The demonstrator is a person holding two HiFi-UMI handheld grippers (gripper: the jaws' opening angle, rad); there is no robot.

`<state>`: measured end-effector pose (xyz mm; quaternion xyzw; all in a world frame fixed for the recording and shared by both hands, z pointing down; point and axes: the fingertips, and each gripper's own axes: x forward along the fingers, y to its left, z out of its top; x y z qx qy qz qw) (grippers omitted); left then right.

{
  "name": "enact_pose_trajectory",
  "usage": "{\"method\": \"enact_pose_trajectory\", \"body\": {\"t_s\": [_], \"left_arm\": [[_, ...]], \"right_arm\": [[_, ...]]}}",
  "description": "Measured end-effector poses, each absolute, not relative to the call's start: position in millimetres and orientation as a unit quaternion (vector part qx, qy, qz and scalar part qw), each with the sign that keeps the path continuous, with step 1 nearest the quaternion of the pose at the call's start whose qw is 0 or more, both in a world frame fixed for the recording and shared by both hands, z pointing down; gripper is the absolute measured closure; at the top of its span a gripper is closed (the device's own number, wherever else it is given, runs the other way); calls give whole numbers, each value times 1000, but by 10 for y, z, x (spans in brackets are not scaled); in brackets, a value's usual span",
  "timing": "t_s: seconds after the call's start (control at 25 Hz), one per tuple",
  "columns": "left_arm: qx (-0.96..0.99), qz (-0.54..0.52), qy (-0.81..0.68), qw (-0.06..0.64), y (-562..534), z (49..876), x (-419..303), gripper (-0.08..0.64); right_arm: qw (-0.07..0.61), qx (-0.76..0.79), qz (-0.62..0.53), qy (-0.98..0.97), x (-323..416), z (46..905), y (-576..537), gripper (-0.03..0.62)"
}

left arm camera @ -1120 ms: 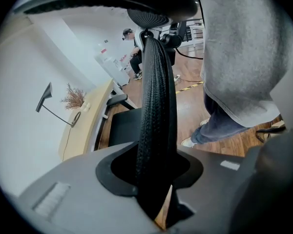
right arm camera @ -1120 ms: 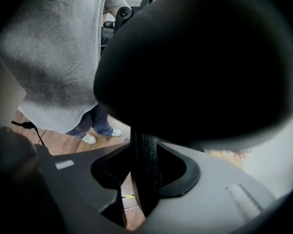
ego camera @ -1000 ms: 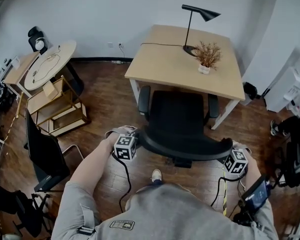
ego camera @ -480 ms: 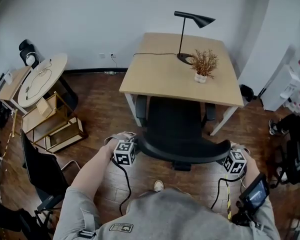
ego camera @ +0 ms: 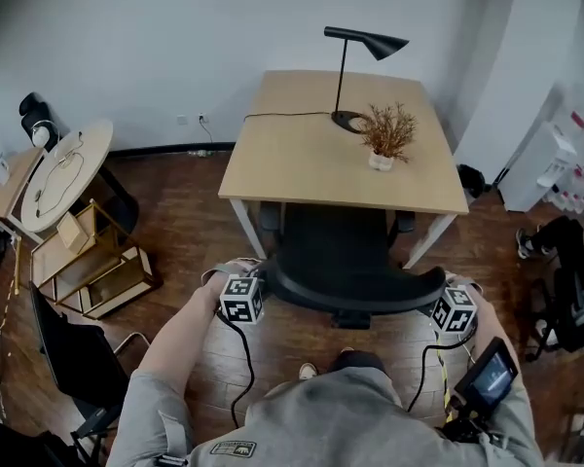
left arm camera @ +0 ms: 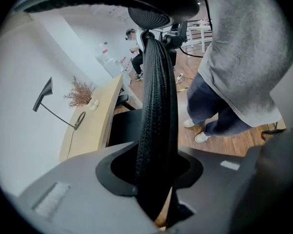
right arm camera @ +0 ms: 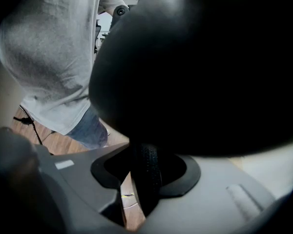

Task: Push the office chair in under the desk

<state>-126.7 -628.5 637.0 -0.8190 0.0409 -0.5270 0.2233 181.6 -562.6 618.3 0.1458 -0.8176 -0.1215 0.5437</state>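
Note:
The black office chair (ego camera: 336,249) has its seat partly beneath the wooden desk (ego camera: 302,159), and its curved backrest (ego camera: 355,292) faces me. My left gripper (ego camera: 263,288) is shut on the backrest's left end. In the left gripper view the black mesh rim (left arm camera: 155,96) runs up between the jaws of that gripper (left arm camera: 158,182). My right gripper (ego camera: 436,298) is shut on the backrest's right end. In the right gripper view the rim (right arm camera: 147,165) sits between the jaws of the right gripper (right arm camera: 145,179), and the dark backrest (right arm camera: 205,72) fills most of the picture.
A black lamp (ego camera: 355,42) and a dried plant in a pot (ego camera: 384,134) stand on the desk. At left are a round table (ego camera: 63,168), a wooden frame shelf (ego camera: 92,266) and a black chair (ego camera: 73,358). A white cabinet (ego camera: 550,163) and a person (ego camera: 565,251) are at right.
The chair has rolled toward the desk, and more of its seat and armrests now lies under the desktop. Both grippers moved forward with the backrest, still holding it.

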Motion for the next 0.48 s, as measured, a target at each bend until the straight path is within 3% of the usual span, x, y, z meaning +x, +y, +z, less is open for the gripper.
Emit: {"method": "enact_pose_trajectory", "body": {"t_s": [0.48], "left_arm": [[-817, -531, 45, 221, -6994, 6364, -1027, 440]], "right_arm": [[543, 137, -123, -819, 2047, 6170, -6326, 440]]}}
